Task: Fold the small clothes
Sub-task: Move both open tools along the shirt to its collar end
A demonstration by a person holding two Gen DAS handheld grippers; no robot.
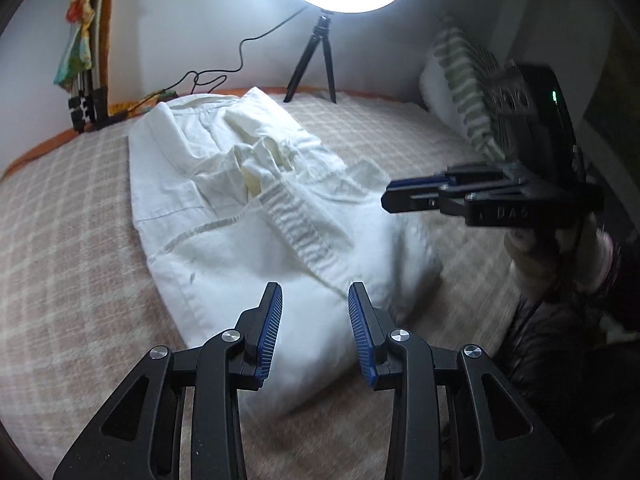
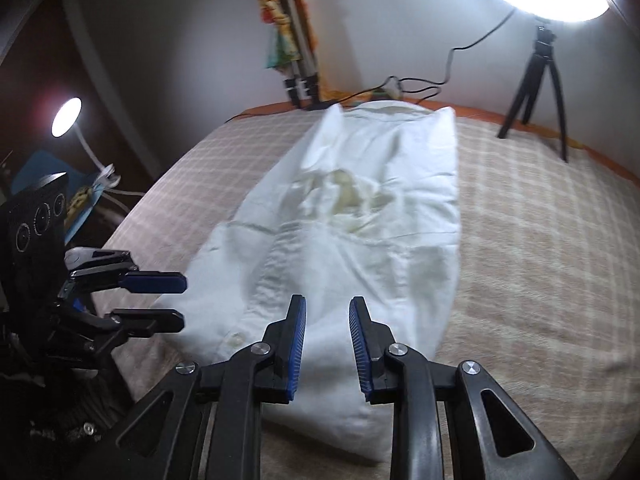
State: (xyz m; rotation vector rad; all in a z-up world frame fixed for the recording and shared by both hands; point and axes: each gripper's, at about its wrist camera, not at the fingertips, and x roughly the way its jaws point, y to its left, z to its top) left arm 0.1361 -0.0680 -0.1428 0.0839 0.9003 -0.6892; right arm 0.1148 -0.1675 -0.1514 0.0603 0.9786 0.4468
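Note:
A white buttoned shirt [image 1: 224, 216] [image 2: 372, 232] lies crumpled and partly folded into a long strip on the checked beige blanket [image 1: 68, 240] [image 2: 540, 260]. My left gripper [image 1: 315, 294] hovers over the shirt's near end, open, with nothing between its blue pads. In the right wrist view the left gripper [image 2: 182, 302] sits just off the shirt's left edge. My right gripper [image 2: 328, 306] is over the shirt's near end too, open by a narrow gap that holds nothing. In the left wrist view the right gripper [image 1: 390, 196] shows side-on at the shirt's right edge, held by a hand.
A ring light on a small black tripod [image 1: 316, 60] [image 2: 536, 68] stands at the far edge, its cable [image 1: 216, 76] trailing left. A folded tripod draped with colourful cloth [image 1: 88, 64] [image 2: 292, 52] leans on the wall. A striped pillow [image 1: 464, 80] lies far right. A desk lamp [image 2: 66, 116] glows left of the bed.

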